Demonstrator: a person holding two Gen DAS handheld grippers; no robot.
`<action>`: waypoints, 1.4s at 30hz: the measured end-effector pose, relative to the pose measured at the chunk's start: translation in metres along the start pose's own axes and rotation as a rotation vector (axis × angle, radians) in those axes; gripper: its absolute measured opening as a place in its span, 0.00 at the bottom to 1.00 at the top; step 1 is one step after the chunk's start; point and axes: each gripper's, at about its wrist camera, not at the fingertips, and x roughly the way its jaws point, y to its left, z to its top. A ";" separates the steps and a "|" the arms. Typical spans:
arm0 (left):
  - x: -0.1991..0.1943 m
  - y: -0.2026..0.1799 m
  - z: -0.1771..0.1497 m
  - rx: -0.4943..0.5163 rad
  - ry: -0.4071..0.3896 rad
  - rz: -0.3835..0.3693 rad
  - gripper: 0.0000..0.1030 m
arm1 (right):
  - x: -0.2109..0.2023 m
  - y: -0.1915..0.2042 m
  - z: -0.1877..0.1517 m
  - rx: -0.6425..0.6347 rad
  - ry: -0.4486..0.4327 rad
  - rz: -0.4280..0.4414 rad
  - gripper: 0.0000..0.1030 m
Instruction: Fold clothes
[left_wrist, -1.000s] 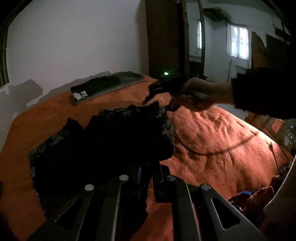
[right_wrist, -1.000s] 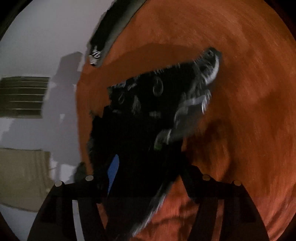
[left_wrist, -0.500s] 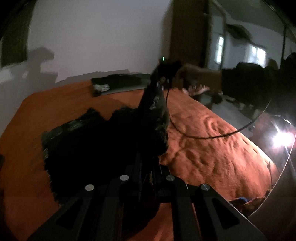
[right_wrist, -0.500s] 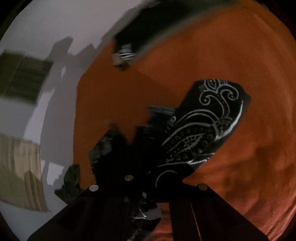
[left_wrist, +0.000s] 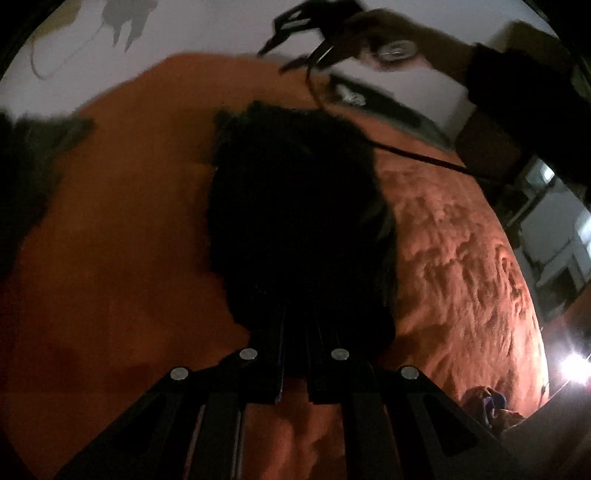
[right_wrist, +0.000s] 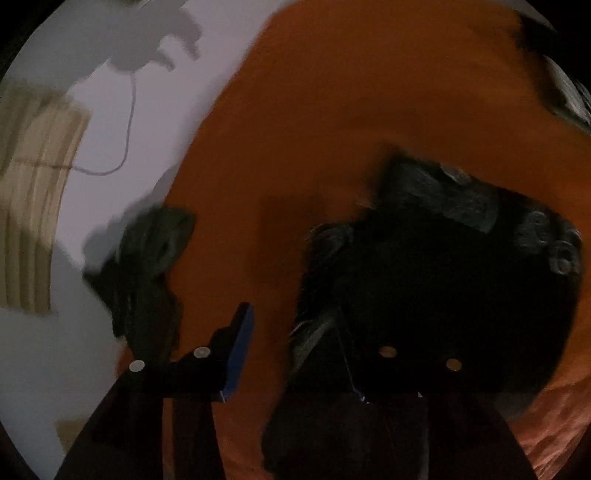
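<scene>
A: Where's the garment (left_wrist: 295, 221)?
B: Bunched on the orange bed (left_wrist: 461, 258). Left tool (left_wrist: 295, 369) clamped on its near edge; right tool (right_wrist: 295, 354) spread wide, holding nothing.
A: Handling?
B: Soft, limp. Grab corners.

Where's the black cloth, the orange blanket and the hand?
Black cloth (left_wrist: 295, 214): left wrist view, its middle.
Orange blanket (left_wrist: 110, 266): left wrist view, bare part beside the cloth.
Hand (left_wrist: 373, 35): left wrist view, its knuckles.
</scene>
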 end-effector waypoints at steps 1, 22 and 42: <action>-0.001 0.003 -0.004 -0.013 0.013 -0.009 0.10 | 0.005 0.013 0.000 -0.030 0.006 -0.019 0.45; 0.118 0.110 0.116 -0.262 0.265 -0.183 0.59 | 0.011 0.060 -0.397 -0.714 -0.090 -0.319 0.59; 0.049 0.078 0.106 -0.435 0.170 -0.303 0.08 | -0.010 0.062 -0.397 -0.634 -0.380 -0.292 0.04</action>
